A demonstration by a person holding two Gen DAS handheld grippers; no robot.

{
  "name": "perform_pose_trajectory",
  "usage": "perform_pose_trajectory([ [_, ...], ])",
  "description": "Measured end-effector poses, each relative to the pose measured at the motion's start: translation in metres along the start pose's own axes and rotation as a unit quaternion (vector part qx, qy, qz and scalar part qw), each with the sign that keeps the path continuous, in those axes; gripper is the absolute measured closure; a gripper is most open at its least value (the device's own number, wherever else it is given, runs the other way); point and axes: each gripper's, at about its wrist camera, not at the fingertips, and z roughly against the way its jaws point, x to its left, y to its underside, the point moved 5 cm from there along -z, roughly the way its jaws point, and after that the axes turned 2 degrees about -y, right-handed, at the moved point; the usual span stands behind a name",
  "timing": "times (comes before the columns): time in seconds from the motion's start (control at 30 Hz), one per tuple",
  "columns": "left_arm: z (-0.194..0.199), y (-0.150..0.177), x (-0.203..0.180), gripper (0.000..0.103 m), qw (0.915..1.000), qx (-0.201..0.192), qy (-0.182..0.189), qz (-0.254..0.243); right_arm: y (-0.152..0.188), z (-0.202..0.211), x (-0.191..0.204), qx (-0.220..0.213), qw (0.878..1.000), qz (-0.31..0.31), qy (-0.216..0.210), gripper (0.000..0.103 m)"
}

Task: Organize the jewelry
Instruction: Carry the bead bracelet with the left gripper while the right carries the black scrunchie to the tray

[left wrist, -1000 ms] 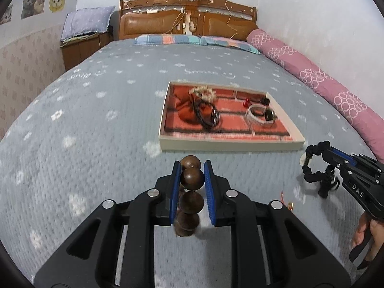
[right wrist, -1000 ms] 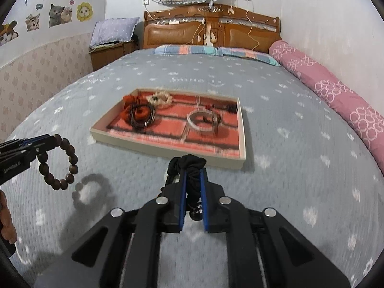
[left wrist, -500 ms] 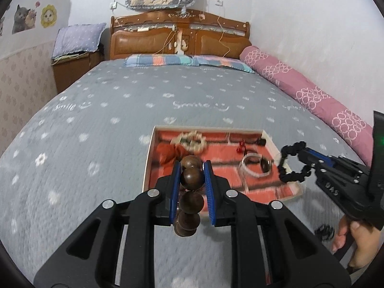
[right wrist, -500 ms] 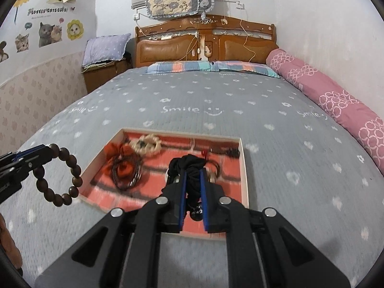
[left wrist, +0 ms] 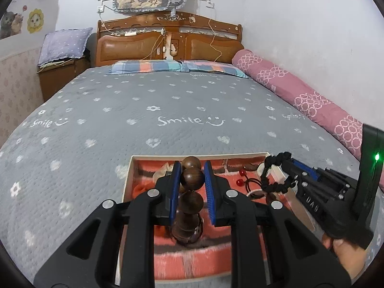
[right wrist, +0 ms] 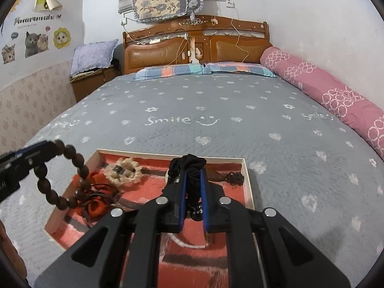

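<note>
My left gripper (left wrist: 191, 176) is shut on a brown wooden bead bracelet (left wrist: 191, 200), which hangs over the left half of the white tray (left wrist: 127, 180) with its red brick-pattern lining. The bracelet also shows in the right wrist view (right wrist: 60, 180). My right gripper (right wrist: 192, 180) is shut on a black braided bracelet (right wrist: 188, 165), held above the tray's right half (right wrist: 247, 175); it shows in the left wrist view (left wrist: 276, 172). In the tray lie a cream flower piece (right wrist: 123, 171), orange and black hair ties (right wrist: 96, 199), red beads (left wrist: 241, 177) and a white bangle (right wrist: 184, 243).
The tray sits on a grey quilted bed (right wrist: 204, 110) with a wooden headboard (right wrist: 192, 45). A pink bolster (right wrist: 331, 98) runs along the right wall. A nightstand with a cushion (right wrist: 93, 72) stands at the back left.
Both grippers have moved forward from the bedspread in front of the tray to above the tray, each still holding its bracelet.
</note>
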Motion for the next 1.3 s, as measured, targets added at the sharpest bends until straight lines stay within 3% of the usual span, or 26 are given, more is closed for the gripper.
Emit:
perform_pose_trajectory([
  [0.17,-0.033,-0.005,-0.001,0.085,0.9999,0.008,-0.003,-0.014,0.001,-0.019,-0.003,0.003,1.0,-0.005,0.001,0.092],
  [0.43,-0.084,0.017,0.022,0.085,0.9987,0.05,-0.008,0.008,0.003,-0.039,-0.009,0.007,1.0,-0.005,0.015,0.092],
  [1.07,-0.108,0.035,0.032,0.083,0.9933,0.098,-0.062,0.003,0.021,-0.075,-0.02,0.102,0.994,-0.026,0.023,0.091],
  [1.13,-0.109,0.035,0.034,0.078,0.993,0.103,-0.059,0.006,0.023,-0.077,-0.022,0.112,0.993,-0.03,0.015,0.089],
  [1.23,-0.107,0.035,0.034,0.062,0.9933,0.099,-0.06,0.004,0.023,-0.076,-0.024,0.111,0.993,-0.038,0.013,0.088],
  [1.3,-0.106,0.034,0.033,0.046,0.9931,0.097,-0.066,-0.001,0.024,-0.076,-0.024,0.112,0.993,-0.041,0.01,0.088],
])
